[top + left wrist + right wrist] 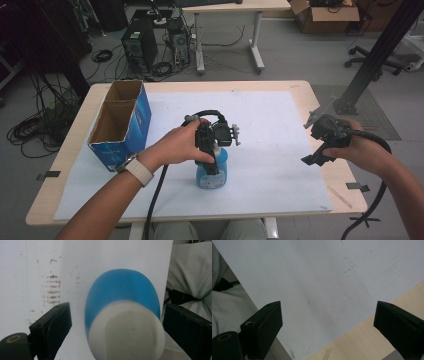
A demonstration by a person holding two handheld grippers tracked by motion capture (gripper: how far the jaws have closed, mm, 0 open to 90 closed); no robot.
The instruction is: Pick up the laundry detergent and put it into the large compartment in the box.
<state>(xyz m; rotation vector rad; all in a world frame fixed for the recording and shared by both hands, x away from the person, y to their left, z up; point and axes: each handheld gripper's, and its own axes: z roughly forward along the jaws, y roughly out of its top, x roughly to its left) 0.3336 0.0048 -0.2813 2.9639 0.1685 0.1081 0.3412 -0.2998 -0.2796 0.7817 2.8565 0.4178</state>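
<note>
White sheet [270,120]; left claw [115,322] wide, straddling blue bottle [122,290].

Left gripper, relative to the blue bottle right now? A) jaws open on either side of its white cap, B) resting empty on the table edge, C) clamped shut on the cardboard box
A: in the left gripper view, the left gripper has its jaws spread with gaps either side of the blue bottle.
</note>
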